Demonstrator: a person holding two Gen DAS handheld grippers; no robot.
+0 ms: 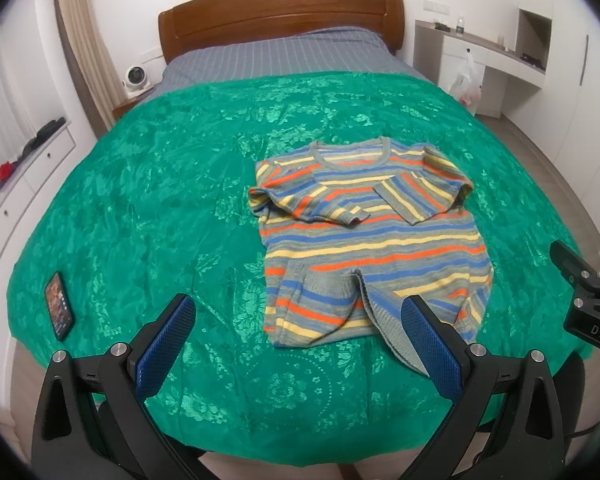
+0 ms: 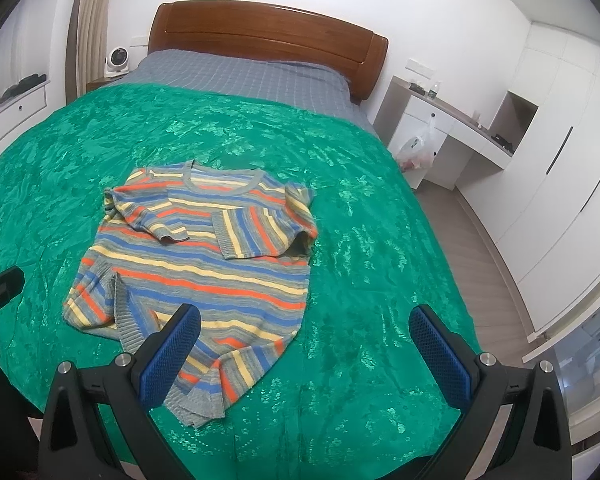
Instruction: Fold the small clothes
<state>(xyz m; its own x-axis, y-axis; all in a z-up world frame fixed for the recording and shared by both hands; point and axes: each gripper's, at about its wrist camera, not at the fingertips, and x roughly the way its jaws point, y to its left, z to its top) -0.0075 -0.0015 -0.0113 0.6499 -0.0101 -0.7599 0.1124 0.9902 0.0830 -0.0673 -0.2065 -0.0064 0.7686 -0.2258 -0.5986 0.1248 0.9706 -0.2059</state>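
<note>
A small striped sweater (image 1: 376, 236), grey with orange, blue and yellow bands, lies on the green bedspread (image 1: 160, 184). Both sleeves are folded in across its chest, and its hem is rumpled with one corner turned up. My left gripper (image 1: 298, 316) is open and empty, held above the sweater's lower left part. My right gripper (image 2: 306, 326) is open and empty over the sweater's (image 2: 204, 256) lower right corner. The right gripper's body shows at the right edge of the left wrist view (image 1: 588, 304).
A phone (image 1: 59, 306) lies on the bedspread near the bed's left edge. The wooden headboard (image 1: 280, 12) and a grey sheet are at the far end. White drawers stand on the left, and a desk (image 2: 452, 128) with a plastic bag stands on the right.
</note>
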